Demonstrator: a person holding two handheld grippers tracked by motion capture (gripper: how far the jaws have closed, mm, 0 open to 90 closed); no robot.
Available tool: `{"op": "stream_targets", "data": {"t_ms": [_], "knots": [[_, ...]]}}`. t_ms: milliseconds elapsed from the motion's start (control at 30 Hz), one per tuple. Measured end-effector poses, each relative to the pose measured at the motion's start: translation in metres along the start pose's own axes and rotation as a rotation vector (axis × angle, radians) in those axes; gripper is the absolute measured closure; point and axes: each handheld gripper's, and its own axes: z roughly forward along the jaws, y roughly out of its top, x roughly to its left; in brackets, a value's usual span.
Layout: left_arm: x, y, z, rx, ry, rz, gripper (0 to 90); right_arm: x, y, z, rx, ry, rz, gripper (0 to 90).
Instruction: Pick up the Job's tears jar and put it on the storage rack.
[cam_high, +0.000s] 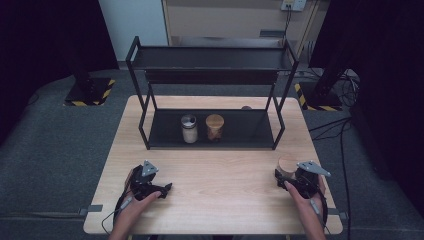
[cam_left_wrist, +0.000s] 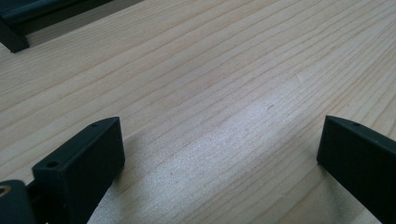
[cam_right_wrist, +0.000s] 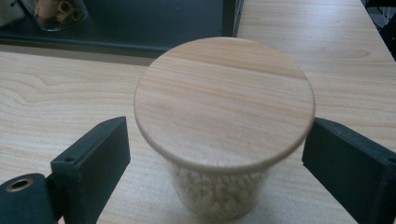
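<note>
right gripper (cam_right_wrist: 219, 154): jaws stand apart, one on each side of the wooden-lidded jar (cam_right_wrist: 223, 121). the jar sits between them, upright on the table (cam_high: 220, 195), near its right edge and well in front of the rack. a gap shows between the left jaw and the glass; on the other side the lid overhangs the jaw, so contact there cannot be confirmed. judged state: bracketing the jar, not yet clamped. the jar holds pale, pebble-like contents.

left gripper (cam_left_wrist: 219, 158): jaws wide apart over bare table, nothing between them. in the high view it rests low at the front left, idle (cam_high: 150, 182).

rack (cam_high: 212, 127): black two-tier shelf at the far half of the table. its lower shelf carries two jars side by side, a metal-lidded jar (cam_high: 189, 128) and a second wooden-lidded jar (cam_high: 215, 127). the upper shelf appears bare.

progress, as a judgement: two jars are already shelved; the third is at the pick-up stage. remaining: close on the jar, lift, carry it to the rack, set it beside the others, release.
</note>
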Motion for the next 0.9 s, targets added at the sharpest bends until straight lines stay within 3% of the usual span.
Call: {"op": "stream_targets", "data": {"t_ms": [233,900], "knots": [[0.0,0.0,0.0,0.0,0.0,0.0,0.0,0.0,0.002,0.008,-0.004,0.003,-0.005,14.4],[0.0,0.0,0.0,0.0,0.0,0.0,0.0,0.011,0.002,0.015,-0.013,-0.047,-0.036,26.0]]}}
